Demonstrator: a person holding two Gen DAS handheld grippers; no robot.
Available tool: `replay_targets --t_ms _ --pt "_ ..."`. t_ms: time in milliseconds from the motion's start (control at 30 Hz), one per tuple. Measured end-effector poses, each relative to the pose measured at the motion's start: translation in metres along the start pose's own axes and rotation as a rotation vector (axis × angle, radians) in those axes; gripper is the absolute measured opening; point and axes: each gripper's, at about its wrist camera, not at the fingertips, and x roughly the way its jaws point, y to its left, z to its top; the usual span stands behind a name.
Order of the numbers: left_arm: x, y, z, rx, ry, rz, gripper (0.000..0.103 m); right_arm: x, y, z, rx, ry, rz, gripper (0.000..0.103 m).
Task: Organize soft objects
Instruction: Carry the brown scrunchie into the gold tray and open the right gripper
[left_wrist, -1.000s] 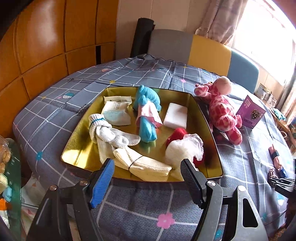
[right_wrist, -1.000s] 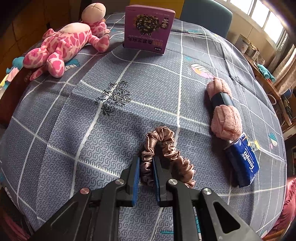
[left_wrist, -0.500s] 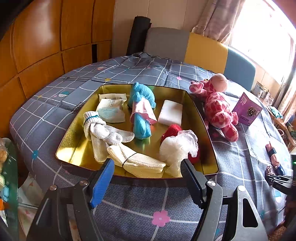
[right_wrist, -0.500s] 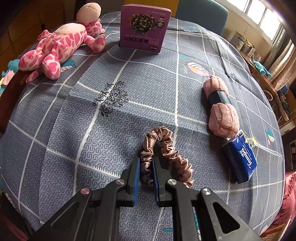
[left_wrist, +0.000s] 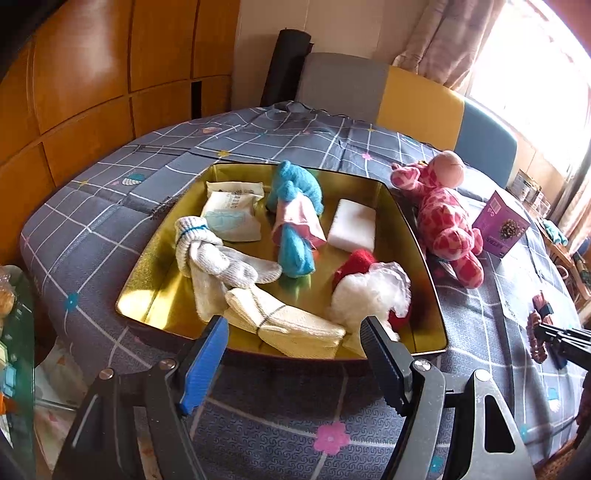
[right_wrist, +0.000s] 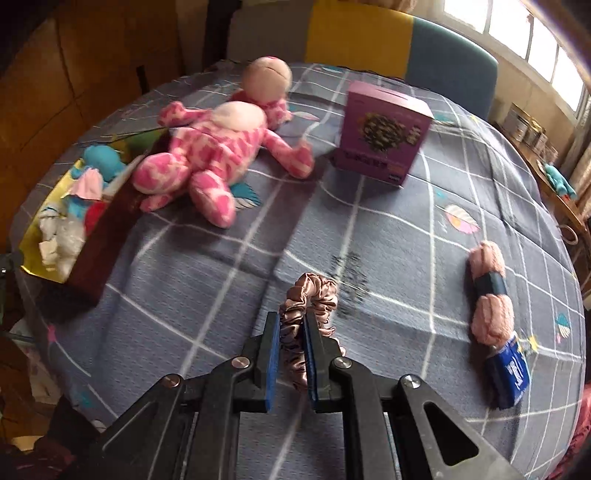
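My right gripper (right_wrist: 291, 325) is shut on a dusty-pink satin scrunchie (right_wrist: 314, 295), which hangs lifted above the grey checked tablecloth. In the left wrist view the same scrunchie (left_wrist: 535, 336) shows at the far right edge, held by the right gripper (left_wrist: 546, 332). My left gripper (left_wrist: 291, 332) stands open and holds nothing, just before the near rim of a gold tray (left_wrist: 147, 258). The tray holds rolled white socks (left_wrist: 214, 258), a blue and pink cloth (left_wrist: 295, 221), a white block (left_wrist: 352, 225) and a red and white puff (left_wrist: 369, 288).
A pink spotted plush toy (right_wrist: 207, 147) lies beside the tray's right rim (right_wrist: 99, 236). A purple box (right_wrist: 384, 133) stands behind it. A pink rolled cloth with a dark band (right_wrist: 489, 291) and a blue packet (right_wrist: 511, 373) lie at the right. Chairs stand beyond the table.
The right gripper has lifted the scrunchie off the cloth and swung left, bringing the plush toy and tray into view. The left gripper has hardly moved.
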Motion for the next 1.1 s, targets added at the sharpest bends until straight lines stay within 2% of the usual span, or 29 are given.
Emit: replay_targets --t_ms 167,333,467,567,733,800,867,1000,1100 --pt "-0.004 0.025 0.011 -0.055 -0.032 0.038 0.075 -0.007 0.061 0.027 -0.089 -0.043 0.170 0.011" --pt "-0.010 0.061 0.025 -0.138 -0.073 0.099 0.075 -0.005 0.128 0.055 -0.160 -0.069 0.375 0.011" --pt "-0.014 0.084 0.030 -0.194 -0.090 0.132 0.075 0.005 0.186 0.072 -0.226 -0.078 0.476 0.011" --pt "-0.013 0.092 0.031 -0.211 -0.088 0.140 0.075 0.023 0.224 0.083 -0.257 -0.061 0.508 0.011" --pt "-0.006 0.095 0.028 -0.215 -0.065 0.133 0.075 0.066 0.263 0.090 -0.269 -0.012 0.479 0.012" --pt "-0.003 0.092 0.026 -0.214 -0.051 0.126 0.075 0.086 0.270 0.090 -0.257 0.036 0.480 0.013" --pt "-0.001 0.091 0.025 -0.213 -0.042 0.126 0.075 0.097 0.273 0.086 -0.250 0.070 0.469 0.020" --pt "0.002 0.089 0.023 -0.211 -0.032 0.125 0.075 0.097 0.269 0.077 -0.242 0.074 0.480 0.035" --pt "0.005 0.087 0.022 -0.209 -0.025 0.126 0.075 0.089 0.261 0.076 -0.221 0.055 0.491 0.037"
